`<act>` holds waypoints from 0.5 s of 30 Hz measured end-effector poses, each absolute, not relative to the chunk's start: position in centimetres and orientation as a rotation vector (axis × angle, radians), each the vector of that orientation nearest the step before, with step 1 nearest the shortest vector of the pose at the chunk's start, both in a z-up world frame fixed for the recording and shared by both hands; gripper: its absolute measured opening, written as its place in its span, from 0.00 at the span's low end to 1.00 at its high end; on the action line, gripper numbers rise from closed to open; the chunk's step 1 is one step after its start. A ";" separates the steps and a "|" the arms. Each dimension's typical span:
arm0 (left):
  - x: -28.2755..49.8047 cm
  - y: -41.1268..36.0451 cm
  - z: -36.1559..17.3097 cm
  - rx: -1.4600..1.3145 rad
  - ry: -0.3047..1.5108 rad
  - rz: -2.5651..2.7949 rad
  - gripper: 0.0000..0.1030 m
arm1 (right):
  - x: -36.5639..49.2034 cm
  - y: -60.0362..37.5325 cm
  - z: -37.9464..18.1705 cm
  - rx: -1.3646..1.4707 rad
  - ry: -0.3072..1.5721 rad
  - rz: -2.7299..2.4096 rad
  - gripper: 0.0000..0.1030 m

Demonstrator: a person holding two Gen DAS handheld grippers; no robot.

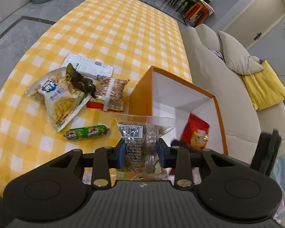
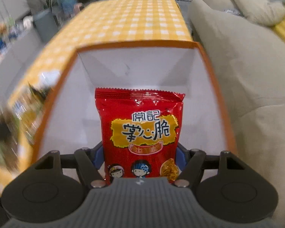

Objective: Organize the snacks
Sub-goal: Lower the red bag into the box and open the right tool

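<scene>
1 box (image 1: 140, 91). 7 snack packs: 5 on cloth at 9–10 o'clock, incl. 1 sausage (image 1: 87, 132); 1 clear pack (image 1: 142, 133) & 1 red pack (image 2: 142, 131) in grippers.

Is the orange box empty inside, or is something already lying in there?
Empty, as far as shown. The orange box shows only bare white floor and walls. The red snack bag is over it but clamped in the right gripper, not lying down.

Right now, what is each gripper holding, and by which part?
Left gripper pinches the clear packet across its lower half. Right gripper clamps the red bag by its lower sides, over the box.
</scene>
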State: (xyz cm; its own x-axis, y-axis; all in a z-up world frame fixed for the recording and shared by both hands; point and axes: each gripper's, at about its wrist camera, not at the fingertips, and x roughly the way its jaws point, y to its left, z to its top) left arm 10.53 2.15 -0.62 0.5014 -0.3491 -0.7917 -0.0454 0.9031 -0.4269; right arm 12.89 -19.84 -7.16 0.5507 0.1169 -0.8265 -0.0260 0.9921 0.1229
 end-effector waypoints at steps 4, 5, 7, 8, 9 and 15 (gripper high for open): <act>11.2 3.1 -1.1 -0.431 1.047 -0.196 0.37 | 15.7 -18.6 -8.3 0.206 1.030 0.118 0.67; 11.4 3.2 -1.3 -0.437 1.047 -0.199 0.37 | 16.2 -18.5 -8.6 0.230 1.043 0.133 0.67; 11.7 3.5 -1.6 -0.437 1.053 -0.203 0.37 | 17.3 -18.5 -9.4 0.302 1.081 0.163 0.67; 11.8 3.6 -1.7 -0.436 1.056 -0.201 0.37 | 17.8 -18.5 -9.9 0.324 1.101 0.161 0.67; 11.8 3.8 -1.9 -0.436 1.060 -0.200 0.37 | 18.1 -18.6 -10.4 0.340 1.116 0.148 0.67; 11.9 4.6 -2.5 -0.453 1.079 -0.193 0.37 | 19.7 -19.2 -12.9 0.455 1.191 0.115 0.68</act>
State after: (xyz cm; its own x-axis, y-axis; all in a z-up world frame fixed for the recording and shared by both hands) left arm 11.93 4.64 -2.55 0.4664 -0.3675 -0.8046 -0.0662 0.8926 -0.4461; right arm 19.74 -19.23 -12.95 0.3763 0.3215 -0.8689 0.1501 0.9043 0.3996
